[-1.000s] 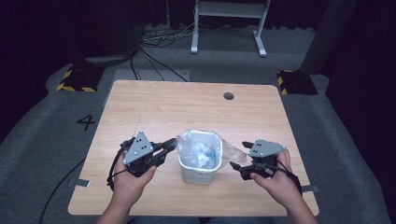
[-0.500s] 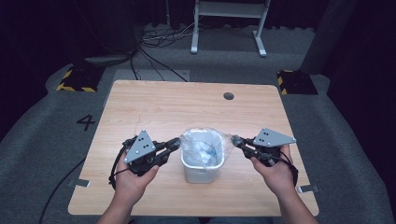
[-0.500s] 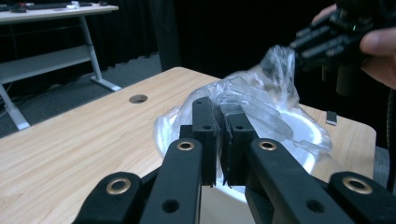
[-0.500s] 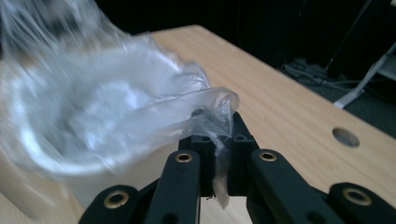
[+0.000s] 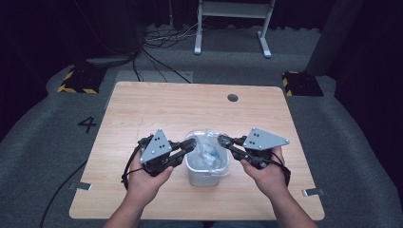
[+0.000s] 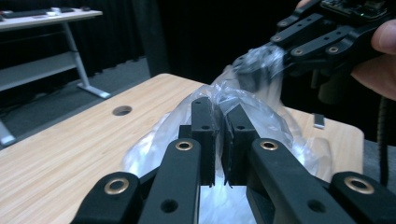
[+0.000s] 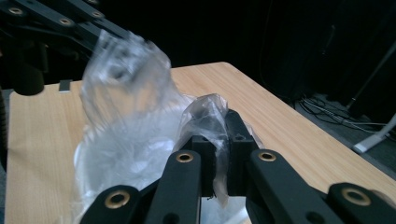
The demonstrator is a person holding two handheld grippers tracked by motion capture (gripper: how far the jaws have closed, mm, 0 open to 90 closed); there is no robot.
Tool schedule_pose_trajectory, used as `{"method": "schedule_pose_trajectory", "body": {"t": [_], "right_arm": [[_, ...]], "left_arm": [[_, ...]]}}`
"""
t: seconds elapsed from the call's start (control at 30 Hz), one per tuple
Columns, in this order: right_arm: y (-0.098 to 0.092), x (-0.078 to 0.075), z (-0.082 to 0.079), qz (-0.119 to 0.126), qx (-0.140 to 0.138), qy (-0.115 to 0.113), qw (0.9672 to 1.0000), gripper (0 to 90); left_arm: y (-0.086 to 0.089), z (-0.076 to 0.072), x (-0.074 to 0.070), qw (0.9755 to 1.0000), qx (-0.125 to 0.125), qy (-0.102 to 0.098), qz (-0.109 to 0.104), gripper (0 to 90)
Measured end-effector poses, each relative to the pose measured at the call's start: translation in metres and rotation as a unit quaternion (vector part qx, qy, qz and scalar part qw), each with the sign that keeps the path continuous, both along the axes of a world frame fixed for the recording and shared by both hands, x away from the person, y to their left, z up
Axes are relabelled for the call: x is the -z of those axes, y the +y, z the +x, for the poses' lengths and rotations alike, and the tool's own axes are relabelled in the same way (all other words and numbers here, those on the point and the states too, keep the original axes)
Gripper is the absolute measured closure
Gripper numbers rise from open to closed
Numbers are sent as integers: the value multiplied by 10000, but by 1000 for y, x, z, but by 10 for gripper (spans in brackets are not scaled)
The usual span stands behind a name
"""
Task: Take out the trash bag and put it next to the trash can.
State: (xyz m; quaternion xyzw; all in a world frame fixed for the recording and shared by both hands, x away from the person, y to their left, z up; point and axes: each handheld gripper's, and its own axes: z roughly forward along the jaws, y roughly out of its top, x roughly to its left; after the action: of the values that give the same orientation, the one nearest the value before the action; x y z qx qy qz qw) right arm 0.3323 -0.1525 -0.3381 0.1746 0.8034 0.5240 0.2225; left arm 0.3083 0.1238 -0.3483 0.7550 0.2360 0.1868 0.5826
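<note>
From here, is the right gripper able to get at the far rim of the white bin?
Probably not right now: the right gripper is shut on the plastic bag, which covers the white bin's opening.

We cannot make out the bin (image 5: 207,172) contents beneath the crumpled plastic liner (image 5: 207,151) between our fingertips.

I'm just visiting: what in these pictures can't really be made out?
- Bottom of the small white plastic bin: in the high view, the crinkled clear plastic bag lining it hides it.
- Left gripper view: its black jaws cover the bin.
- Right gripper view: the raised bag is blurred, veiling the other gripper.
- Dark room behind the light wooden table: too dim.
</note>
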Motion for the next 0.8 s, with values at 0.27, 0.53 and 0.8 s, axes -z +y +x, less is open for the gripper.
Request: {"method": "schedule_pose_trajectory", "body": {"t": [0.27, 0.53, 0.8], "right_arm": [[10, -2, -2, -20, -256, -25, 9997, 808], [7, -3, -1, 98, -151, -47, 9998, 607], [15, -9, -1, 148, -201, -102, 9996, 476]], "left_arm": [[-29, 8, 4, 9989, 424, 127, 181, 802], [-46, 9, 12, 9982, 443, 97, 390, 425], [-54, 13, 10, 9979, 462, 33, 452, 356]]}}
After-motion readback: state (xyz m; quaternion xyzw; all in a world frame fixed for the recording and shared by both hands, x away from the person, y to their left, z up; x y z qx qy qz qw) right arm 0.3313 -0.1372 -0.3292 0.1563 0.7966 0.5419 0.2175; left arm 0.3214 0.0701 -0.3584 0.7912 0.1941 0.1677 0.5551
